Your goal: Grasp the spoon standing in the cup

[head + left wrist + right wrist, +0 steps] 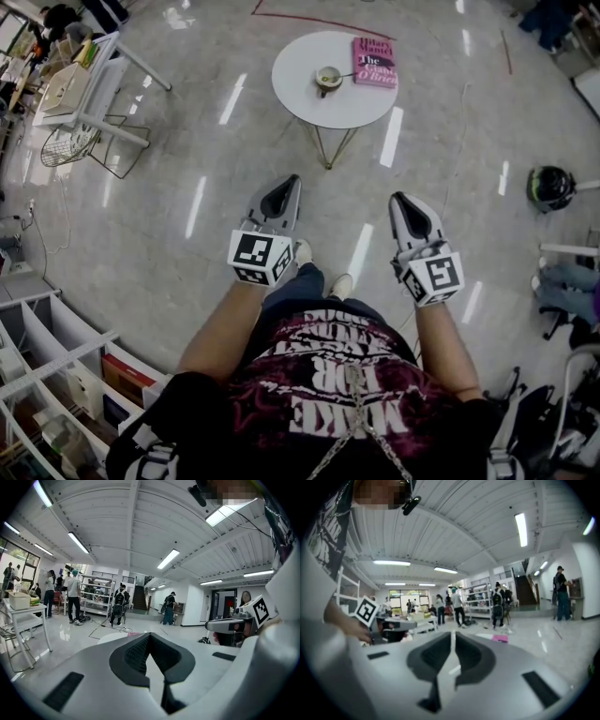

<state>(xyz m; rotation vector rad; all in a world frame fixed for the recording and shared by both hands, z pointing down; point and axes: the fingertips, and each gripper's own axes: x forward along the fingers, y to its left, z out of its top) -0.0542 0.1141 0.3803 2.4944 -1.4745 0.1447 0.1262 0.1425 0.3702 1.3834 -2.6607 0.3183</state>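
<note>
Left gripper (284, 184) and right gripper (403, 201), both closed and empty, should near the cup (328, 78) at twelve o'clock, one opening.

The cup (328, 77) is small and round, seen from above, with a pale rim and a darker inside. It stands upright on the round white table (300, 105), near the middle, just beside the left edge of the pink book (375, 63). The spoon (323, 88) is too small to see well; only a dark thin part shows at the near rim of the cup.
</note>
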